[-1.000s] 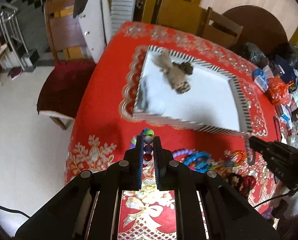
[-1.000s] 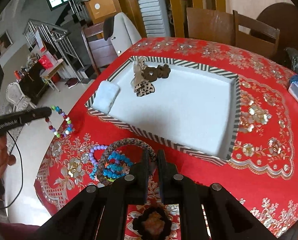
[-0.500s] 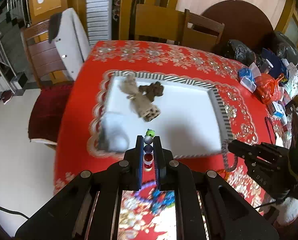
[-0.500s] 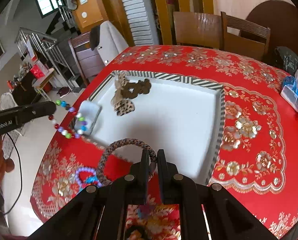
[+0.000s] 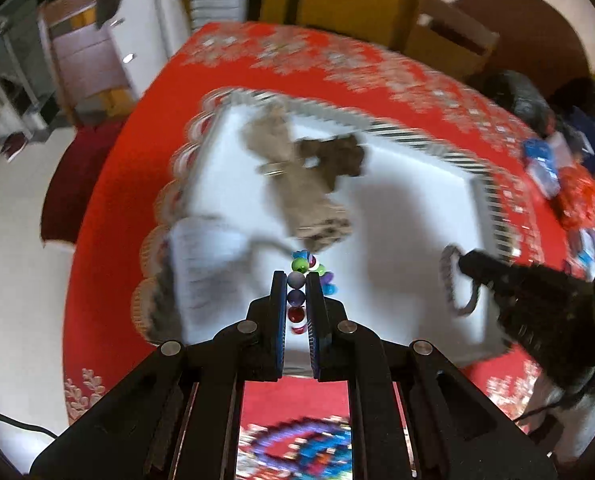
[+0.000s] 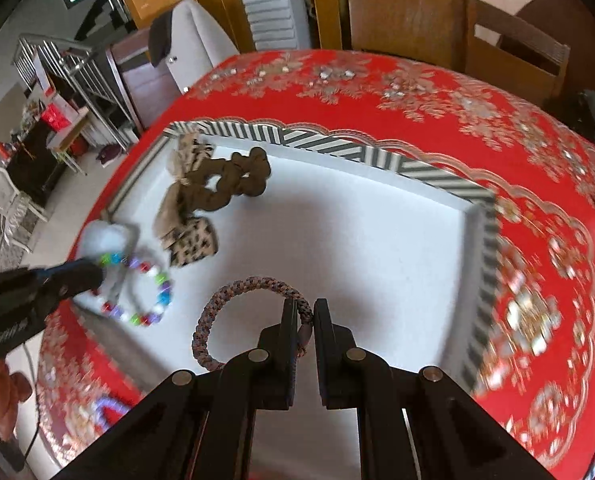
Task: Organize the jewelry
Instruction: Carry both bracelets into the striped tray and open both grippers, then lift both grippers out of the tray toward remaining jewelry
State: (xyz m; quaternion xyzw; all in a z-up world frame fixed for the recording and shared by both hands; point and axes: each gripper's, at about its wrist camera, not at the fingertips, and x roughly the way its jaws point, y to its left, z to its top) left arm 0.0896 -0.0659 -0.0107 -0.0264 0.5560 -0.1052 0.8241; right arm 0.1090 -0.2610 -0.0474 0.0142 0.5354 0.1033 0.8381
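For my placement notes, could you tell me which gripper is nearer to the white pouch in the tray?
Left. The left gripper hangs right over the white pouch; the right gripper is farther toward the tray's middle.

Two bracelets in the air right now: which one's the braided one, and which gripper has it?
The braided cord bracelet, a plain dull woven loop, is pinched in the right gripper over the white tray. The other, in the left gripper, is the multicoloured bead bracelet.

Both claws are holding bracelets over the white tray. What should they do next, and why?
Probably lower a little and open. The left gripper pinches the bead bracelet and the right gripper pinches the braided bracelet, both over bare white floor of the tray, near the hair ties.
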